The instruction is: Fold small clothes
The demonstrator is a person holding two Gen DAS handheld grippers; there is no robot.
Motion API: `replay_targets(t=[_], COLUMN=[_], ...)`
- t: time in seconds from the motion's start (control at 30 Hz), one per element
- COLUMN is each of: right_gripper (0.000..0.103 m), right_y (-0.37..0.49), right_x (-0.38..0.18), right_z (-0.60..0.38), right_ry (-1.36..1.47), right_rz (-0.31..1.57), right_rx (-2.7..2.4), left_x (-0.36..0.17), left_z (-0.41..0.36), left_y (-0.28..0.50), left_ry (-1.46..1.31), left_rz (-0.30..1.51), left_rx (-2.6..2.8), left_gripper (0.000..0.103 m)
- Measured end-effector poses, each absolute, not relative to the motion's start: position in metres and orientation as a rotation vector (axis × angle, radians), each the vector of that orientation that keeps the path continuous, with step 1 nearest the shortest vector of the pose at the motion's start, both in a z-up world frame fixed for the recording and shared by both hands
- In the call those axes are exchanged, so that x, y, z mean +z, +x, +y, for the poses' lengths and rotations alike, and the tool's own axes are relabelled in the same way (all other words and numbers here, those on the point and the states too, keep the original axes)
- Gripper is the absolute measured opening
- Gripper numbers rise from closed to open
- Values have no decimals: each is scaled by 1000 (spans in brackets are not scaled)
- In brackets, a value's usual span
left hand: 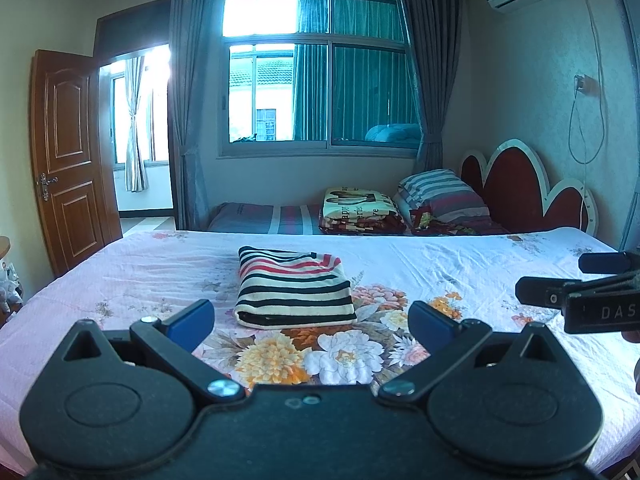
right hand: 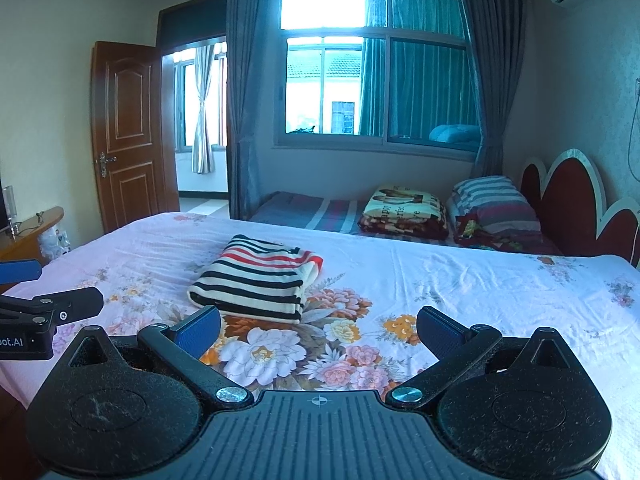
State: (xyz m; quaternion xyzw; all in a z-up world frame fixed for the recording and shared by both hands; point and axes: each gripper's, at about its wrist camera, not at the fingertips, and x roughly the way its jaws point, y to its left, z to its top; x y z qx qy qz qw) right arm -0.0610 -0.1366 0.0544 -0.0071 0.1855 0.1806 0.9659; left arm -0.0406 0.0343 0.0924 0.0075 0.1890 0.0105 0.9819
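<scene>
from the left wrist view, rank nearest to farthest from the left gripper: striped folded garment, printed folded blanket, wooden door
1. Striped folded garment, just ahead of the open left gripper on the floral bedsheet.
2. Printed folded blanket, beyond the bed, right of centre.
3. Brown wooden door, far left, open.

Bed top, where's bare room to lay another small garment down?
The floral bedsheet lies bare to the right of the folded striped garment, out to the headboard, and on the narrower strip to its left. Crowded: the far side, with the folded blanket and striped pillow.
</scene>
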Motion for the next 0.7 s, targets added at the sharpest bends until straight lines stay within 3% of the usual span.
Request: replay_targets(t=[0.7], right_gripper=[103], right_y=[-57], right_x=[53], right_z=[-138], right_ry=[-9], right_rz=[378], right_rx=[381], left_x=[92], left_z=[31], left_y=[-36], left_ry=[33], left_rz=[365], left_rx=[62], left_gripper=[102])
